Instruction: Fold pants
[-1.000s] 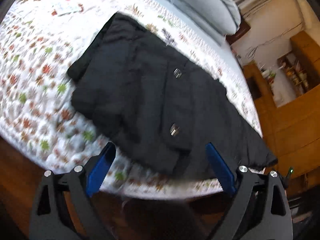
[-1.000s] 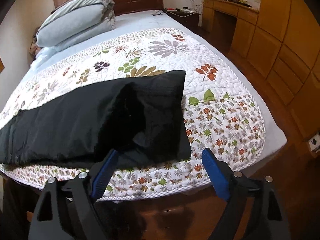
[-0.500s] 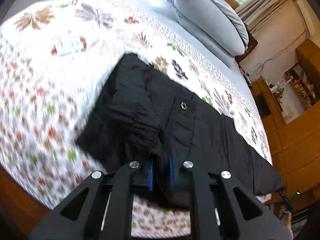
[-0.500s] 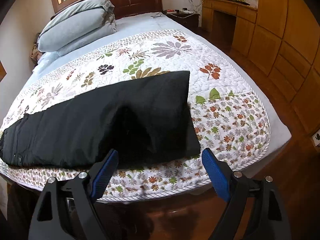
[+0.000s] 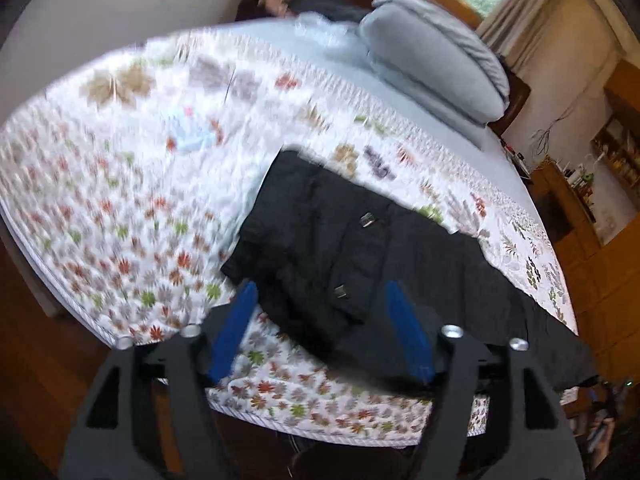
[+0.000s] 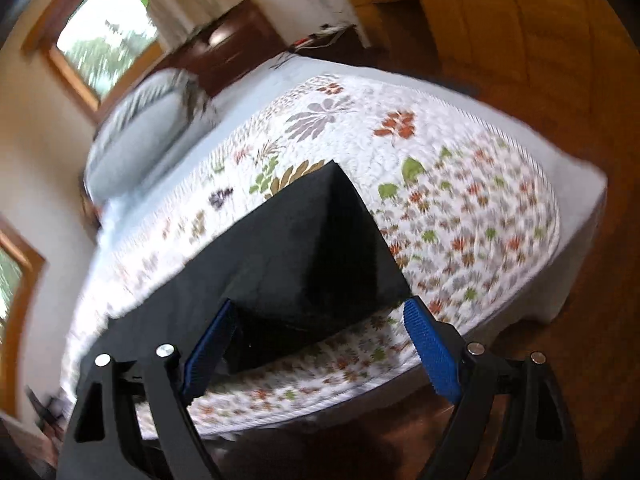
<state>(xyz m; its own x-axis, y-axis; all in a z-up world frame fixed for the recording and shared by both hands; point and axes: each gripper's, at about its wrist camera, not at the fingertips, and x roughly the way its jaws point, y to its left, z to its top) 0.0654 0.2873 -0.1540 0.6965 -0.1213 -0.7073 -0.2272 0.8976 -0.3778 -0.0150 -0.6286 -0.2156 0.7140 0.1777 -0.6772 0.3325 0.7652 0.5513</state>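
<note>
On the leaf-print quilt (image 5: 120,208), black pants (image 5: 360,256) lie flat along the near edge, waistband at 9 o'clock. Left gripper (image 5: 324,332) opening, pads gripping nothing. Right gripper (image 6: 320,344) spread wide, pants' leg end (image 6: 320,248) at 12 o'clock, ungripped.

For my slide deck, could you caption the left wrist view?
Left gripper, jaws opening, above black pants on a leaf-print quilt.

A white quilted bedspread printed with coloured leaves (image 5: 120,184) is covering the bed. Folded grey bedding (image 5: 436,64) is lying against the dark wooden headboard (image 6: 224,52). Daylight is entering through a wood-framed window (image 6: 104,36). Honey-coloured wooden cabinets (image 6: 500,12) are lining the brown wooden floor (image 6: 592,280).
</note>
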